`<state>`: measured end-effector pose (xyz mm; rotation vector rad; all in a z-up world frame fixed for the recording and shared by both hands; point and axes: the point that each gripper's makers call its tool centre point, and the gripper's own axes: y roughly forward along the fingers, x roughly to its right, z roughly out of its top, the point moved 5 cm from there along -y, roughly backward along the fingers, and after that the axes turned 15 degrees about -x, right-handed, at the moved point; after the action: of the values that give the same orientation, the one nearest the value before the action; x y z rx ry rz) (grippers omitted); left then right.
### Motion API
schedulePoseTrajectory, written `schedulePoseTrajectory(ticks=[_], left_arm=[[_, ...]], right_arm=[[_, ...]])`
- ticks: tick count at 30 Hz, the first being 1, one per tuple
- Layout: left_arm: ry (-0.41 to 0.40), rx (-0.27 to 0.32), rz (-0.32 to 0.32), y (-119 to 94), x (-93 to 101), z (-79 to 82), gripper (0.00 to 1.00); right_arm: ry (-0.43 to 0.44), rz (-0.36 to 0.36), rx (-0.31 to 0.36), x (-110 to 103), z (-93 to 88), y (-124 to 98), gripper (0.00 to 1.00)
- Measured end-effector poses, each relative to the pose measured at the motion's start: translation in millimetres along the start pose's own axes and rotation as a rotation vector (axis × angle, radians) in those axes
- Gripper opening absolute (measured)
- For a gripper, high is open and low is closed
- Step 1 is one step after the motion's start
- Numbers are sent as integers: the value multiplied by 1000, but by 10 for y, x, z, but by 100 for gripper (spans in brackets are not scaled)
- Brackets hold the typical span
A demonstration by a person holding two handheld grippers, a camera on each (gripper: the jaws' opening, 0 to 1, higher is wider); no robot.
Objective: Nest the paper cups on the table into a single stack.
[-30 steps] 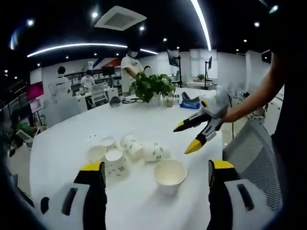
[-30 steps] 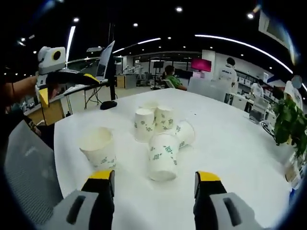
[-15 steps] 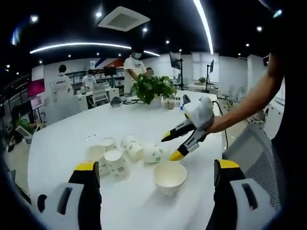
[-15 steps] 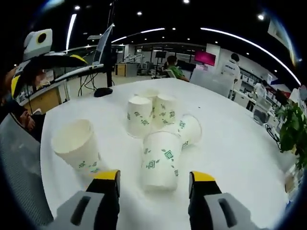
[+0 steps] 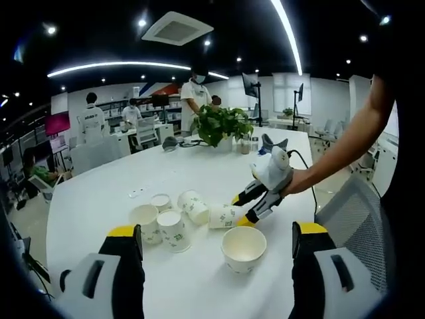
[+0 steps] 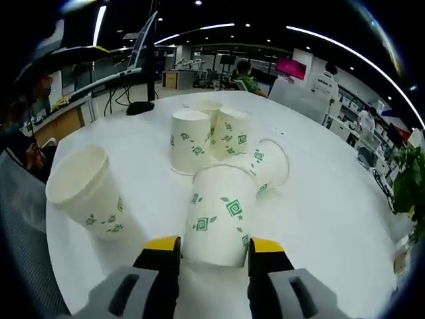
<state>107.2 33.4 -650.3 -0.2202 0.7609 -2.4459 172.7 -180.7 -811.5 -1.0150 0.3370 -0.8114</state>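
Between my right gripper's (image 6: 206,247) yellow tips lies the tipped paper cup (image 6: 218,216), jaws flanking it, not visibly pinching. Beyond stand the upright cups (image 6: 191,141) it should nest with. My left gripper (image 5: 216,242) hangs wide open, nearest the lone upright cup (image 5: 244,248).

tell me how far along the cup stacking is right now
Nothing looks nested yet: the paper cups sit loose in a cluster on the white table, some upright, at least one on its side, and one cup stands apart. In hand: the right hand-held gripper has its jaws on either side of a lying cup; a firm grip can't be confirmed. The left hand-held gripper is open and holds nothing. All stacking remains.
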Motion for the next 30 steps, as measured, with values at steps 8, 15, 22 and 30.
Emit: schedulePoseTrajectory(ticks=[8, 15, 22, 30], left_arm=[[-51, 11, -7, 5, -47, 14, 82], [-89, 43, -23, 85, -81, 95, 76], [-86, 30, -64, 237, -71, 161, 66], [-89, 36, -121, 385, -12, 322, 53]], right_arm=[[32, 8, -5, -52, -41, -71, 37], [52, -5, 18, -58, -109, -184, 36], [83, -17, 74, -85, -124, -346, 36], [47, -31, 149, -237, -76, -615, 36]])
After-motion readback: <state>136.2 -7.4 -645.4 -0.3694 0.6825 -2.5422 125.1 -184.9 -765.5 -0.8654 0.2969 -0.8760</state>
